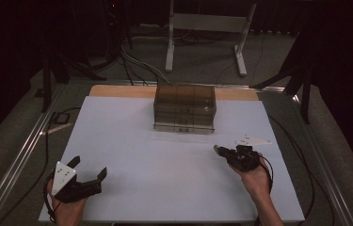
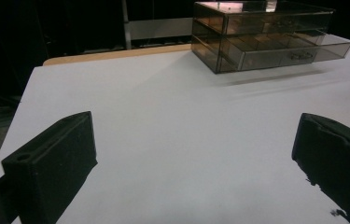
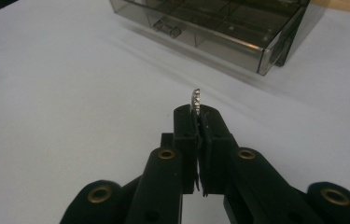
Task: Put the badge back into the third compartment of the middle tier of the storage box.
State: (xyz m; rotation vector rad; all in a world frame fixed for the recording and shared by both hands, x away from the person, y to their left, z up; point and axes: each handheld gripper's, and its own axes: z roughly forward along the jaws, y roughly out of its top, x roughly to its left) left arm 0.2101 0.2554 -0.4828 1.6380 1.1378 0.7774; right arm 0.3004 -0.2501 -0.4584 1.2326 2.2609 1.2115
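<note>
The left black two-jaw gripper (image 1: pixel 88 177), held in the person's left hand (image 1: pixel 63 207), rests near the white table's front left corner with jaws spread wide. The right black two-jaw gripper (image 1: pixel 217 149), held in the right hand (image 1: pixel 254 176), sits toward the table's right side, jaws pinched together on a thin silvery metal piece (image 3: pixel 195 99).

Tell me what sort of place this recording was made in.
Probably a lab or a recording studio, not a home. A white table bearing a smoky clear drawer box stands on grey carpet amid dark curtains, black stand legs and loose floor cables. A person's hands hold the left gripper and right gripper.
</note>
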